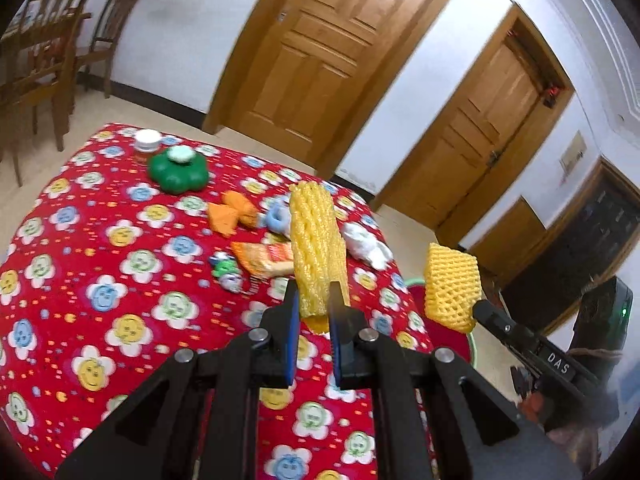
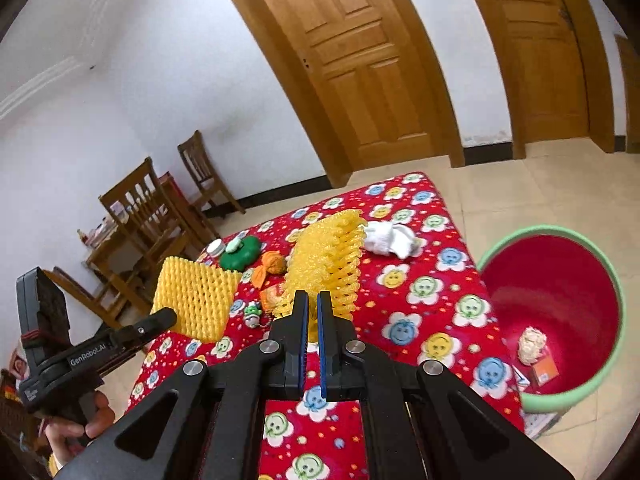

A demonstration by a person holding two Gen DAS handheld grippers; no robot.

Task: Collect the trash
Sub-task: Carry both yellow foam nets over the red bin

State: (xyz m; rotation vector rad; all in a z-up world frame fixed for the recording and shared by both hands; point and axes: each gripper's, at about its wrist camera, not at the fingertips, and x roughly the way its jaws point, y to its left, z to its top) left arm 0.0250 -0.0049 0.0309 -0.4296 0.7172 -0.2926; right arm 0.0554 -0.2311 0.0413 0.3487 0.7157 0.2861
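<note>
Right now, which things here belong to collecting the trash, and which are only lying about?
For the job: left tool holding yellow foam net; right tool holding second foam net; red bin; white tissue; snack wrapper.

Lying about: green container; chairs; doors.

Left wrist: rides behind the left claw (image 1: 314,300), facing across the table (image 1: 100,240) toward the doors.
Right wrist: same, from the right, close.
Shared: table, doors.
</note>
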